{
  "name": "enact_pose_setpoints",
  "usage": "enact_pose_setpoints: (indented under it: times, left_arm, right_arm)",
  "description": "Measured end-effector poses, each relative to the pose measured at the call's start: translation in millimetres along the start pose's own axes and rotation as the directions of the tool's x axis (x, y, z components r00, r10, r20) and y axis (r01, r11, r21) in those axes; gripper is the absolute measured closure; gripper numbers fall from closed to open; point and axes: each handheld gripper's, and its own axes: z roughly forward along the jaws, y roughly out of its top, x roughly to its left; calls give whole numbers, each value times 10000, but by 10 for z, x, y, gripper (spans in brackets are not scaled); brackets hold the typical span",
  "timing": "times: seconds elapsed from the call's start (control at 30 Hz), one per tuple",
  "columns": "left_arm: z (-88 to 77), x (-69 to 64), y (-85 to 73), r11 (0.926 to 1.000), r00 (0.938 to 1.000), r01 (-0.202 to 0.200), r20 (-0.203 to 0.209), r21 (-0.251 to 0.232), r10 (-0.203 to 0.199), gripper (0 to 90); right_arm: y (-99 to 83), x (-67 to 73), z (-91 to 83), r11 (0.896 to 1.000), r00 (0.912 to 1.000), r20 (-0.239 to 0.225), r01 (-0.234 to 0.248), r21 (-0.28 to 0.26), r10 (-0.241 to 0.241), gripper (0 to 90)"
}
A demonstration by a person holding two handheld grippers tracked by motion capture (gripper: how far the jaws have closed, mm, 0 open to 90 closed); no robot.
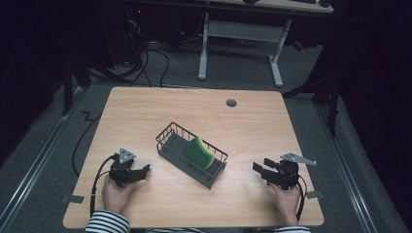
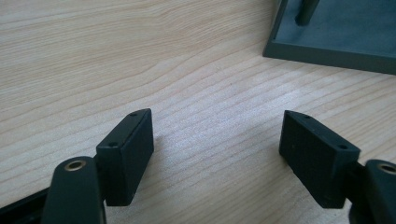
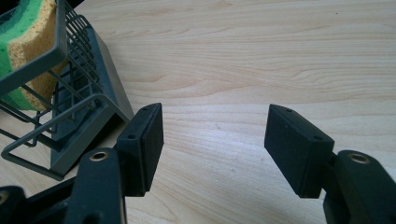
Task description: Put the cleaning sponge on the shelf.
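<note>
A dark grey wire basket (image 1: 167, 138) sits slantwise at the middle of the wooden table, with a green and yellow sponge (image 1: 199, 151) standing on edge inside it. My left gripper (image 1: 144, 171) rests low on the table to the basket's left, jaws apart with bare wood between them (image 2: 217, 149); a corner of the basket's base (image 2: 327, 46) lies ahead to the right. On the other side, my right gripper (image 1: 258, 168) points toward the basket, its jaws apart and empty (image 3: 215, 144). The basket's end (image 3: 88, 116) and the sponge (image 3: 28, 42) stand just left of its left jaw.
A round grey cable hole (image 1: 231, 103) marks the tabletop near its far edge. Bare wood lies around the basket on all sides. Beyond the table stand the white legs of another desk (image 1: 204, 53) and cables on the grey floor.
</note>
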Motion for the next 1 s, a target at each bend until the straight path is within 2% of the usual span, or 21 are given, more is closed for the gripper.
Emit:
enact_pose_setpoints:
  times: [0.1,0.37,0.57,0.7,1.0]
  left_arm:
    - [1,0,0,10000,10000,22,1,-17,-22,268]
    - [2,-1,0,10000,10000,23,-6,-17,-23,268]
    - [0,1,2,10000,10000,15,11,6,-15,268]
    - [1,3,1,10000,10000,29,21,-7,-29,268]
    - [2,3,2,10000,10000,15,11,-2,-15,268]
  right_arm:
    - [-32,21,42,10000,10000,20,-15,81,14,375]
    - [-106,77,176,9985,9987,343,351,414,-365,375]
    - [-111,140,257,9929,9893,1033,956,710,-1027,374]
    - [-116,159,311,9899,9847,1219,1153,825,-1248,373]
    - [-104,147,376,9877,9801,1467,1202,996,-1340,368]
